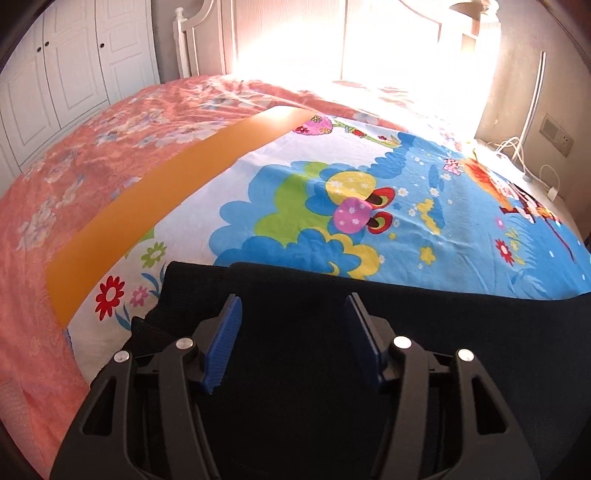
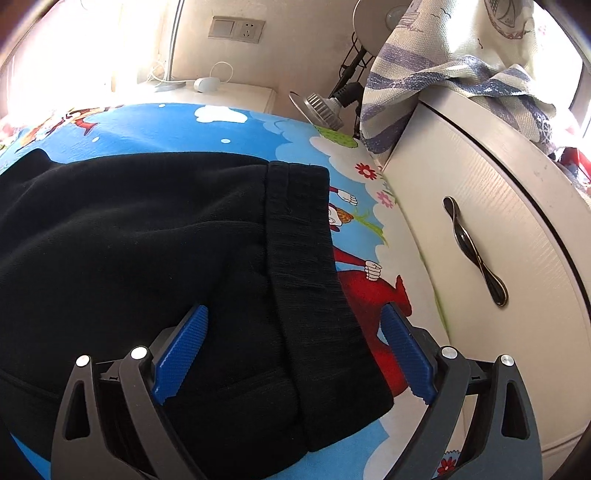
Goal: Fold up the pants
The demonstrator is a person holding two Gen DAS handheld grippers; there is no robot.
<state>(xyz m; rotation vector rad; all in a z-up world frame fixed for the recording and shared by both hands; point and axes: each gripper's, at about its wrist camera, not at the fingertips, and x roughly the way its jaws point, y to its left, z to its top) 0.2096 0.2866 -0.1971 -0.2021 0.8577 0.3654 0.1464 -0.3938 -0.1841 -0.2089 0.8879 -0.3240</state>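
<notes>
Surroundings: cartoon-print sheet point(image 1: 369, 177) in blue, white and bright colours, spread over a pink floral bedspread point(image 1: 92, 155); an orange band point(image 1: 147, 206) ran along the sheet's edge. White wardrobe doors point(image 1: 66, 66) and a white headboard point(image 1: 192, 40) stood beyond the bed, with strong sunlight washing out the far wall. On the right-hand side, a white cabinet point(image 2: 480, 229) with a dark curved handle point(image 2: 474, 251) stood just beside the bed, a striped cloth point(image 2: 443, 66) draped on top; a lamp head point(image 2: 317, 107), wall socket point(image 2: 236, 29) and white cables point(image 2: 207, 79) lay behind.

Item: black pants point(image 2: 147, 240), flat on the sheet, ribbed waistband point(image 2: 306, 251) toward the cabinet.

Left gripper point(image 1: 293, 332): blue pads apart, poised over the black fabric point(image 1: 295, 295) near its far edge, nothing clasped.

Right gripper point(image 2: 295, 350): fingers spread wide, straddling the waistband end, nothing pinched.

Writing: none legible
</notes>
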